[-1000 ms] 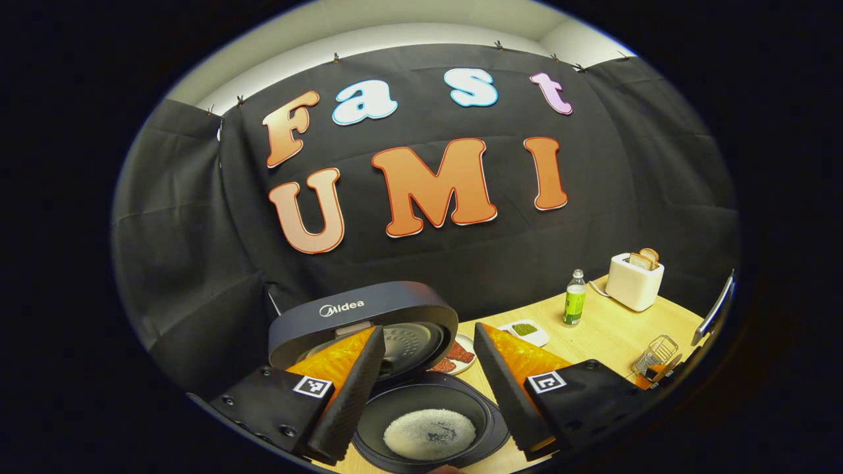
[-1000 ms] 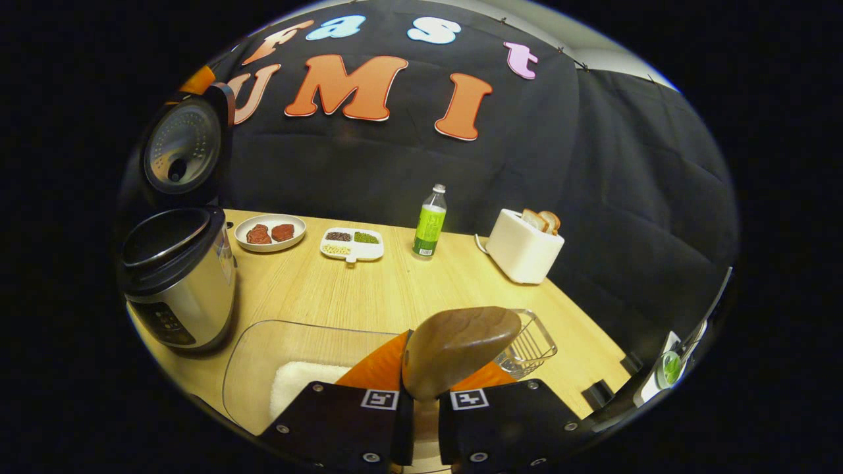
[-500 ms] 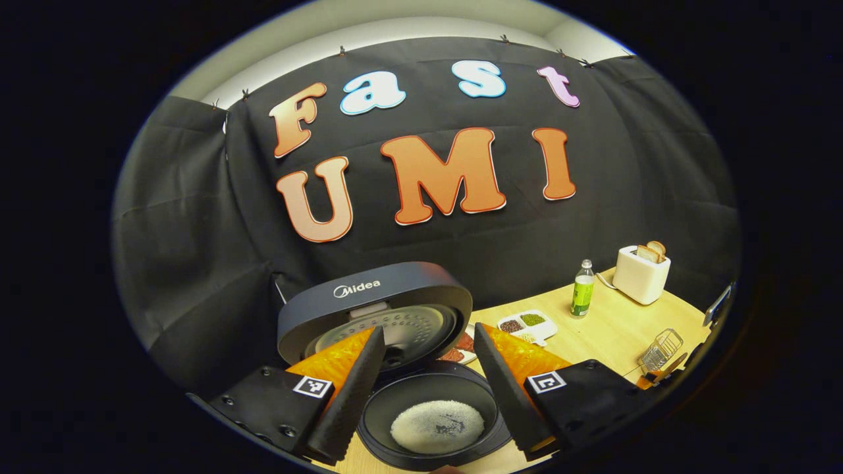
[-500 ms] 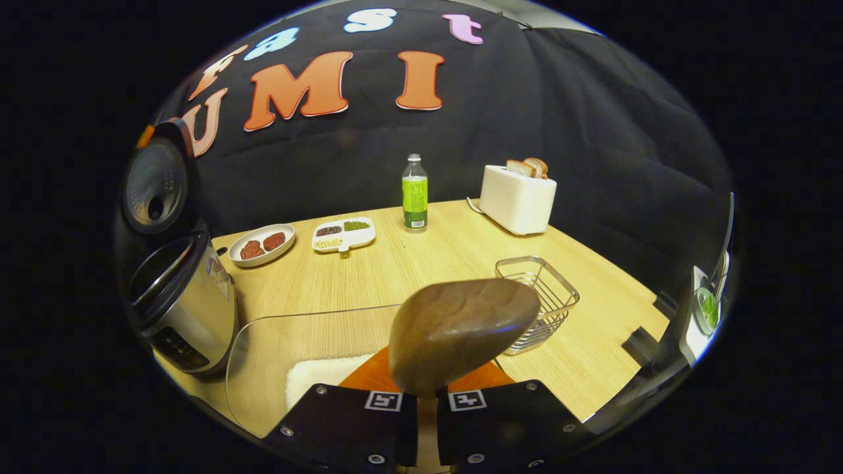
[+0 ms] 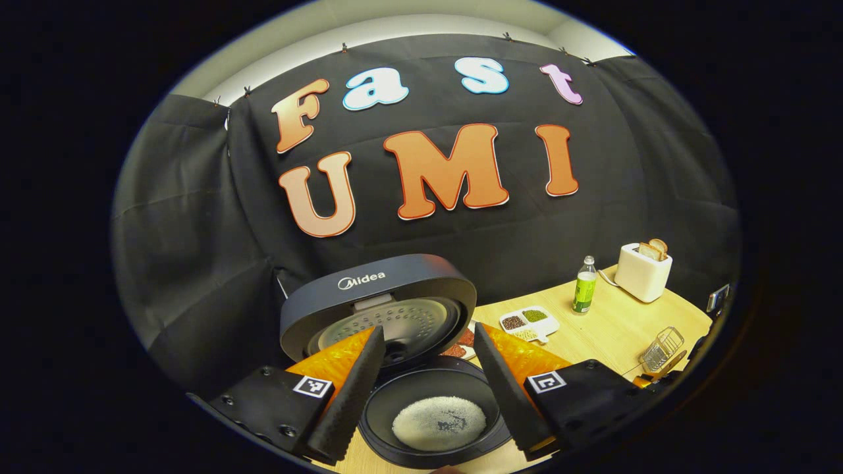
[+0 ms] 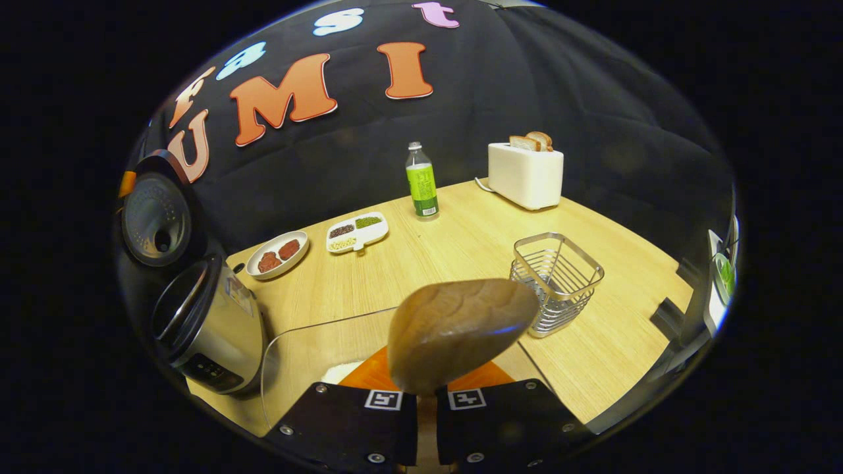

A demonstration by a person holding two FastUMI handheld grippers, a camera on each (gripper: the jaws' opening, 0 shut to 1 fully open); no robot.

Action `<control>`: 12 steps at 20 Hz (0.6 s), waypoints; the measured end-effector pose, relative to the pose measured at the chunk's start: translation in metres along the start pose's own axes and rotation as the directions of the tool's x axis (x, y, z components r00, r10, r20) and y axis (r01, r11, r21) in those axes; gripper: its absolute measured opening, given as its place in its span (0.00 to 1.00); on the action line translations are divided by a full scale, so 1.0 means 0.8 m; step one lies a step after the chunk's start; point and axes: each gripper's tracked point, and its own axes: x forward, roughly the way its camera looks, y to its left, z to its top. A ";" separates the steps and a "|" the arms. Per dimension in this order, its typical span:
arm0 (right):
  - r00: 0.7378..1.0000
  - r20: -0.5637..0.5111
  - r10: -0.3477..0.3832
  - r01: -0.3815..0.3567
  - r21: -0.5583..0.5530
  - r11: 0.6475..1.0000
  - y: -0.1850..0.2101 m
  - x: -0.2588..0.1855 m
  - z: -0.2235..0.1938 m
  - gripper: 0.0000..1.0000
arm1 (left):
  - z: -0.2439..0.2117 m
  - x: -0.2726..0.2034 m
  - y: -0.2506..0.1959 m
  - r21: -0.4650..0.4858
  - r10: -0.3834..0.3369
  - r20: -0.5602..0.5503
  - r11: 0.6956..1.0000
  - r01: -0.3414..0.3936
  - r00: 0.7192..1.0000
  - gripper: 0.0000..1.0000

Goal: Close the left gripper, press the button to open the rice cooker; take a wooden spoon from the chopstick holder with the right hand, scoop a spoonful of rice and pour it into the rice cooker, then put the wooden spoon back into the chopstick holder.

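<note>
The right gripper (image 6: 425,411) is clamped on the spoon (image 6: 459,329), whose bowl stands just this side of the holder (image 6: 556,281), so a low or skewed approach could catch the wire rim and tip it. Whether any grains cling to the bowl's hidden face I cannot tell. Left of the holder, the left gripper (image 5: 428,385), fingers spread, hangs over the open cooker (image 5: 435,415), rice in its pot.

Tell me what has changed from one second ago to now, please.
The right tongs, shut on the wooden spoon, turned toward the wire basket, which now shows nearer the middle; the rice cooker slid to the left edge. The left tongs stayed open above the cooker's pot, lid up, rice inside.
</note>
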 end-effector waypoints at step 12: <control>0.982 -0.077 0.175 -0.163 0.137 0.977 0.056 -0.007 -0.011 0.11 | -0.003 -0.003 0.017 0.015 0.035 -0.010 0.999 -0.035 0.999 0.92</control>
